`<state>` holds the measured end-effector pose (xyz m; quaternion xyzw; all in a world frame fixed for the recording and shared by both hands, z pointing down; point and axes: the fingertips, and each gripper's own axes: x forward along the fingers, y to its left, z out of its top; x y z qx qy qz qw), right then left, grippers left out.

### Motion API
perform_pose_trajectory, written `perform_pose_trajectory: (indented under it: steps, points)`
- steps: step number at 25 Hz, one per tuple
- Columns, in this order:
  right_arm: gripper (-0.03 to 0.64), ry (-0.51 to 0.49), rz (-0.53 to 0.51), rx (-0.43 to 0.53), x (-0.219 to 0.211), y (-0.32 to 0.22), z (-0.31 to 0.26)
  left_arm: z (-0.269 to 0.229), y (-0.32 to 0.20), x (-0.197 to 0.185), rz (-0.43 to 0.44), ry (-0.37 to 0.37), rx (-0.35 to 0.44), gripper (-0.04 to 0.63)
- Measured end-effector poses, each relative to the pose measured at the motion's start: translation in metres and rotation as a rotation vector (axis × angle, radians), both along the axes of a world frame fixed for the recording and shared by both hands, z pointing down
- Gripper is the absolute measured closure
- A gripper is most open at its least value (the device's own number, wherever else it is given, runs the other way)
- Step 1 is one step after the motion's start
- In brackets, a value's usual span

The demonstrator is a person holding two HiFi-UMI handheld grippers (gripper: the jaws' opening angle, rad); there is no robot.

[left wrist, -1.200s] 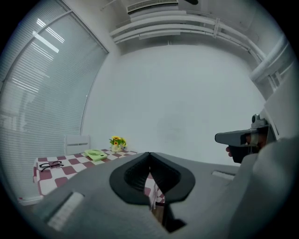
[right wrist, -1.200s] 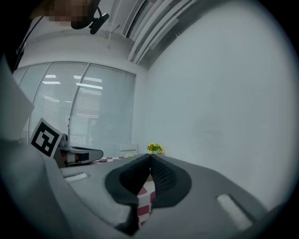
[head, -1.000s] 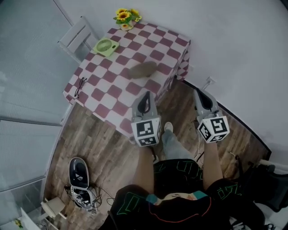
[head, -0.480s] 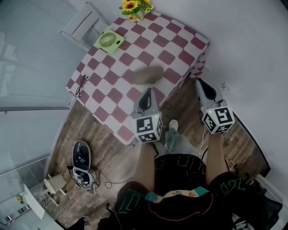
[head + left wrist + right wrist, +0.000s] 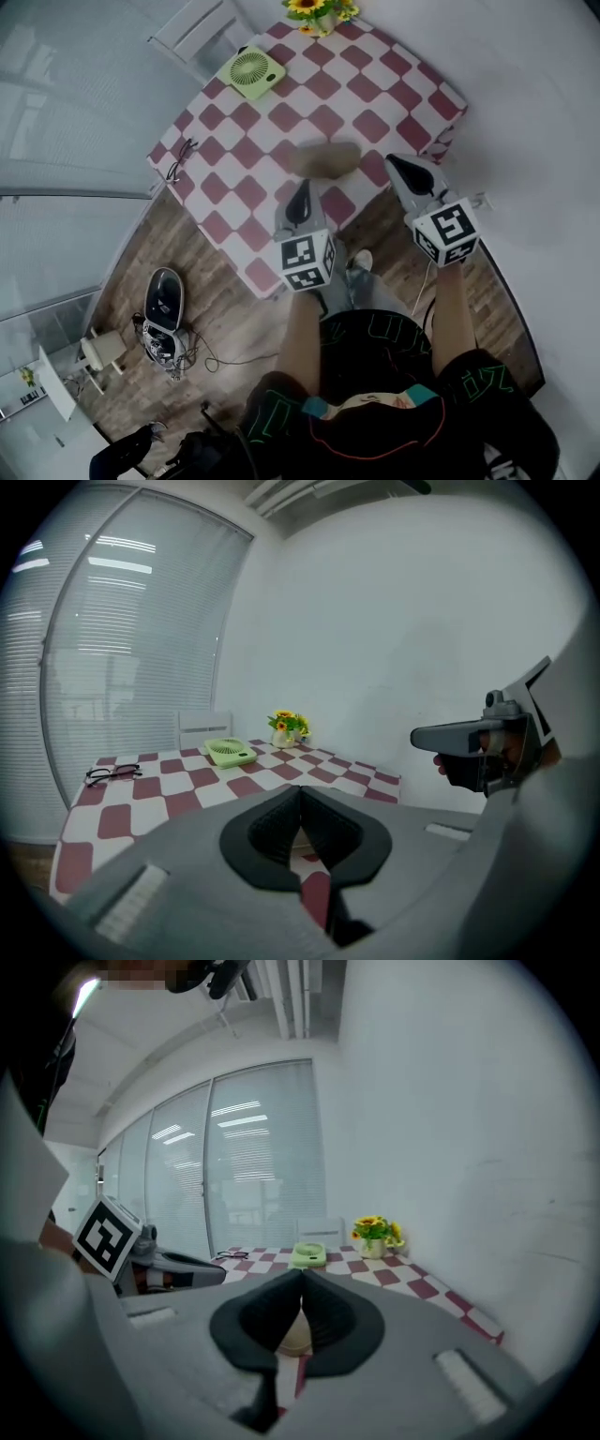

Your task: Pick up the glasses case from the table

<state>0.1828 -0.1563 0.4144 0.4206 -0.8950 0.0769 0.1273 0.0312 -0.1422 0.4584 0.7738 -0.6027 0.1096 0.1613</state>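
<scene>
**Both claws pressed together, short of the glasses case**

Head view. Shows a counter (image 5: pixel 221 221) covered in red-and-white checks, with a tan glasses case (image 5: pixel 325 159) lying, blurred, on the half nearer the person. Places the left claw (image 5: pixel 300 190) over the counter just on the person's side of the case, and the right claw (image 5: pixel 394 162) to the case's right, near the counter's edge. Leaves both claws apart from the case. Shows marker cubes (image 5: pixel 305 263) at the rear of the claws, towards the person's forearms. Also shows a green fan (image 5: pixel 251 71) and a vase of sunflowers (image 5: pixel 319 9) at the counter's far end. Sets a pair of spectacles (image 5: pixel 181 157) by the counter's left edge, well apart from the case, and a white chair (image 5: pixel 202 33) beyond the fan.

Left gripper view. Shows the left claw pressed together at its tips, pinching nothing, and aimed across the counter. Takes in the spectacles at left, then the fan and the sunflowers further back. Catches the right claw at the right of the frame.

Right gripper view. Shows the right claw likewise pressed together and empty. Reveals part of the tan case through the small opening below the meeting tips, resting on the checks beyond them and untouched. Puts the left claw at the left, with fan, spectacles and sunflowers behind.
</scene>
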Motion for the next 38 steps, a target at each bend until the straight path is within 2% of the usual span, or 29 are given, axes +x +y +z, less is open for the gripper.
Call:
perform_pose_trajectory:
  steps: [5, 9, 13, 16, 21, 24, 31, 38]
  points:
    - [0.621, 0.084, -0.120, -0.029, -0.030, -0.017, 0.015, 0.013, -0.009, -0.013, -0.042, 0.018, -0.027, 0.586]
    - [0.596, 0.162, -0.214, -0.067, -0.057, -0.036, 0.030, 0.020, -0.019, -0.032, -0.086, 0.039, -0.040, 0.586]
    - [0.488, 0.301, -0.364, -0.151, -0.085, -0.043, 0.055, 0.031, -0.027, -0.046, -0.121, 0.081, -0.059, 0.586]
    - [0.359, 0.424, -0.509, -0.241, -0.107, -0.041, 0.080, 0.039, -0.030, -0.057, -0.147, 0.105, -0.079, 0.586]
    - [0.267, 0.639, -0.677, -0.335, -0.133, -0.035, 0.116, 0.053, -0.035, -0.072, -0.170, 0.134, -0.103, 0.586]
    - [0.239, 0.783, -0.751, -0.370, -0.142, -0.035, 0.139, 0.061, -0.042, -0.082, -0.191, 0.165, -0.113, 0.586]
    - [0.212, 0.991, -0.829, -0.453, -0.145, -0.034, 0.172, 0.079, -0.055, -0.104, -0.241, 0.232, -0.136, 0.586]
    - [0.212, 1.075, -0.840, -0.443, -0.143, -0.036, 0.193, 0.086, -0.060, -0.113, -0.268, 0.251, -0.147, 0.586]
